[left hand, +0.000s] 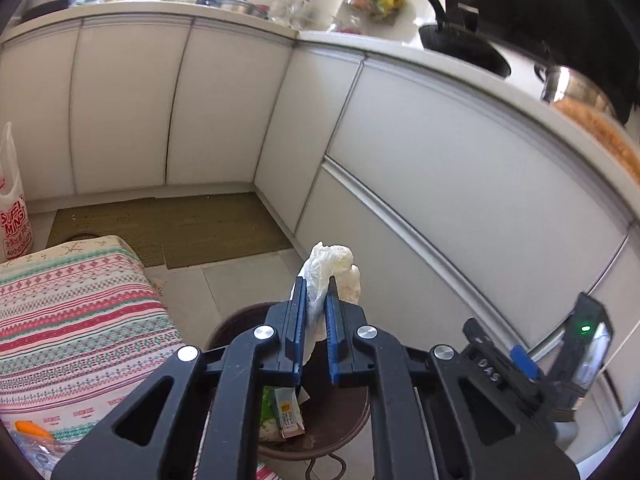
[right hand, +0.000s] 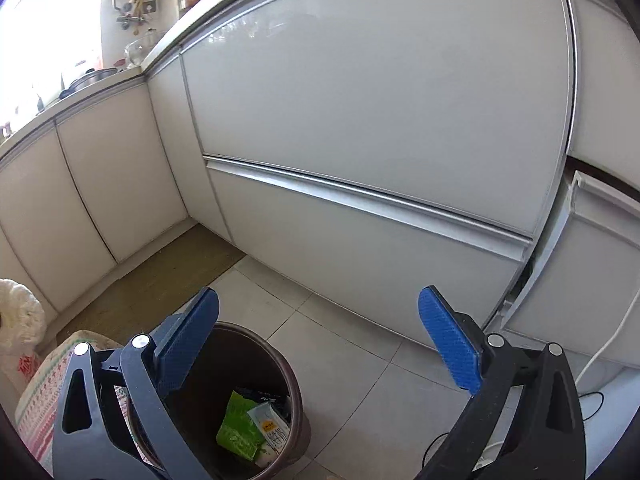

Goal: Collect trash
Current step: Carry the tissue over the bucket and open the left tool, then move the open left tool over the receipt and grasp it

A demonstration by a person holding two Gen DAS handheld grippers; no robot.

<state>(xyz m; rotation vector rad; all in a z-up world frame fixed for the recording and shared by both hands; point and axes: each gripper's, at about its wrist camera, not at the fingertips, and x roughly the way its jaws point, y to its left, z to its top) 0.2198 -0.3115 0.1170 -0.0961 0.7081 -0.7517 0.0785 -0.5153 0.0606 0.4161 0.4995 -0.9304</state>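
White crumpled tissue [left hand: 334,276] is the one piece of trash I am carrying: my left tongs [left hand: 316,304] are clenched on it, the wad sticking up past the two blue pads, directly above the brown trash bin [left hand: 344,420]. My right tongs [right hand: 320,340] are released, their two blue pads spread wide with nothing between them, hovering over the near rim of the same bin [right hand: 294,384] and the tiled floor [right hand: 352,360].

One bin, then, and inside it I count at least two wrappers: a green packet [right hand: 236,426] and a pale printed sachet [right hand: 272,428] lying against it. Whatever else sits deeper is dark and partly covered by my left-hand finger in the right wrist view, so I cannot count further.

One patterned cloth-covered surface [left hand: 68,320] stands just beside the bin; its far side is cut off by the frame. One white plastic bag [left hand: 14,216] with red print stands beyond that cloth's far corner, only partly visible. One olive floor mat [left hand: 192,228] lies along the cabinet corner. Up on the worktop [left hand: 384,46] I make out one black pan [left hand: 460,46] and one steel pot [left hand: 572,92]; the remaining clutter there is too small and washed out to name.
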